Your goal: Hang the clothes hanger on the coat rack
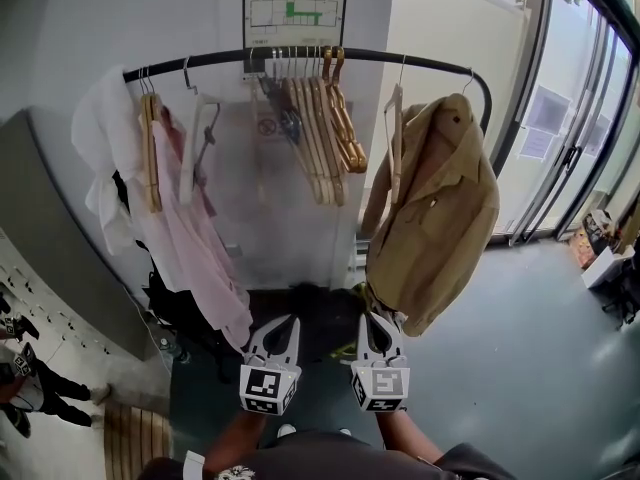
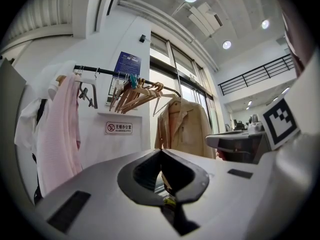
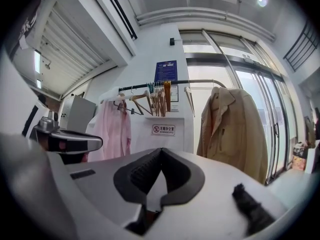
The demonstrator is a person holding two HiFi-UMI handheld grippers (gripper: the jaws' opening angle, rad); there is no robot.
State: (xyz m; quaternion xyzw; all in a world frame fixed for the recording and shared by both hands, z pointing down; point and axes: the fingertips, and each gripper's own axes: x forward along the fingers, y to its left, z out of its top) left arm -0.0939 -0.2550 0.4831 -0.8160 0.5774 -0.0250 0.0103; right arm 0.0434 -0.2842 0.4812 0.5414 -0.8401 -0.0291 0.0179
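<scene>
A black coat rack rail [image 1: 420, 60] runs across the top of the head view. On it hang a bunch of bare wooden hangers [image 1: 325, 133], a pale plastic hanger [image 1: 200, 138], a pink shirt [image 1: 195, 238], a white garment [image 1: 108, 138] and a tan jacket [image 1: 440, 208]. My left gripper [image 1: 288, 320] and right gripper [image 1: 373, 318] sit side by side low in front of the rack, pointing level at it. Both are shut with nothing between the jaws. The left gripper view shows the left gripper [image 2: 161, 151] closed before the wooden hangers [image 2: 137, 94]. The right gripper [image 3: 161, 150] is closed below the rail [image 3: 195, 81].
A grey cabinet [image 1: 60, 238] stands left of the rack, with a person [image 1: 25, 383] beside it. Glass doors [image 1: 575, 138] line the right side. Dark bags [image 1: 180, 313] lie under the pink shirt. A no-smoking sign [image 3: 164, 129] and a floor plan [image 1: 294, 13] are on the wall.
</scene>
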